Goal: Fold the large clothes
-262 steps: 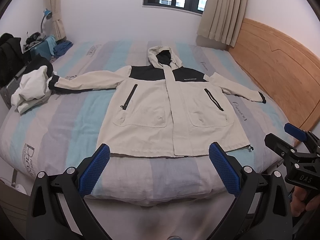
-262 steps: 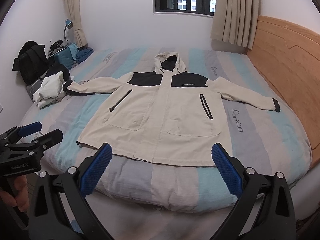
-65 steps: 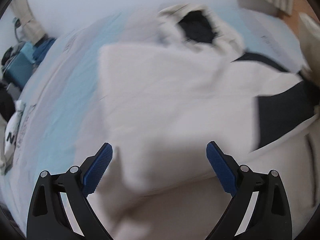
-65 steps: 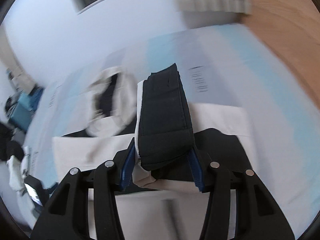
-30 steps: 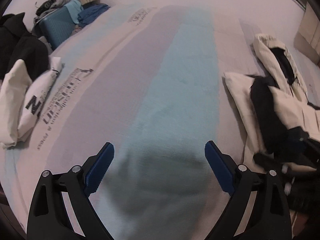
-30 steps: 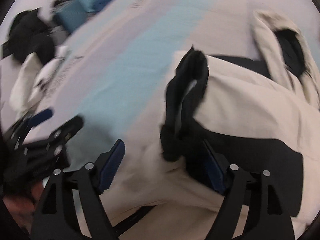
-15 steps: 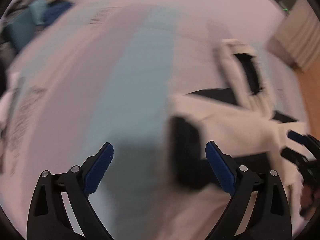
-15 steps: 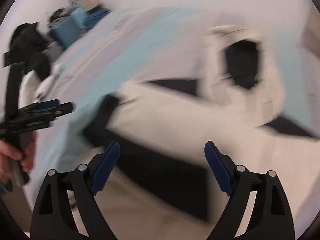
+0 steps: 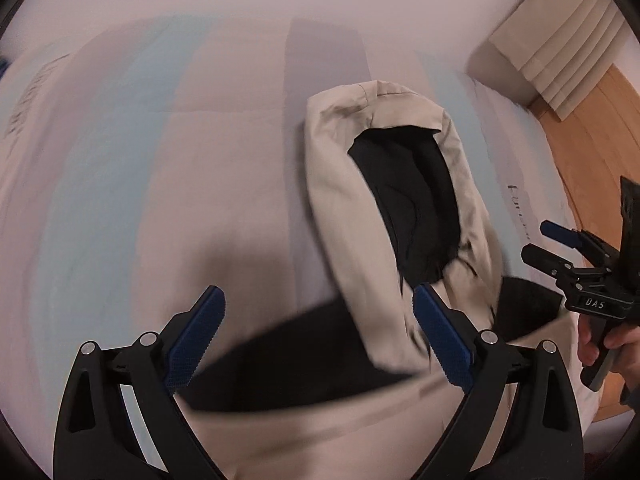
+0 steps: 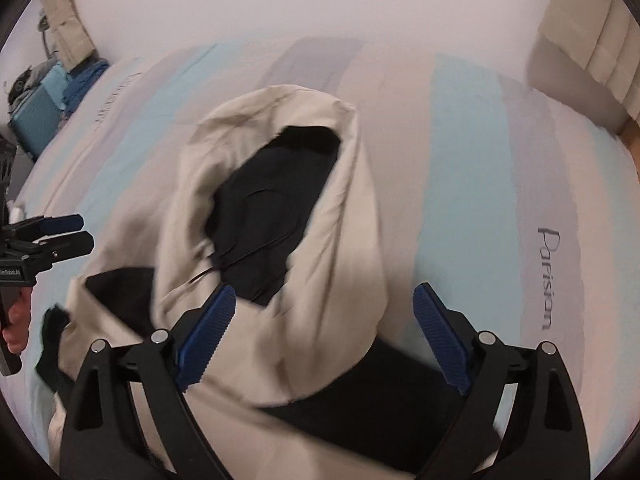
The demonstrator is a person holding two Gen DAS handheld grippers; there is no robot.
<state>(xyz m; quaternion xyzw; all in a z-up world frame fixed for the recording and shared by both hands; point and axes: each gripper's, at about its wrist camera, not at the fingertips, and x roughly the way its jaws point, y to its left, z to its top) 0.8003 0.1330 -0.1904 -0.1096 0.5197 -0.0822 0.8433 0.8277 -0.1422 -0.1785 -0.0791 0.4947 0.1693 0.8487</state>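
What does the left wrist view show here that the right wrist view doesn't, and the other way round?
Only the left wrist view shows the wooden headboard and the right gripper in a hand.

Only the right wrist view shows the blue suitcase, the "Parisian" lettering and the left gripper, seen side-on.

Both show the cream jacket's hood with its black lining lying open on the striped bedspread, the curtain, and each camera's own jaws spread with nothing between them.

Bed (image 10: pixel 472 152) had a striped cover in blue, grey and pale bands, printed lettering near one edge. Cream-and-black jacket (image 10: pixel 328 280) lay directly on it, hood (image 9: pixel 340 184) spread flat, opening up.
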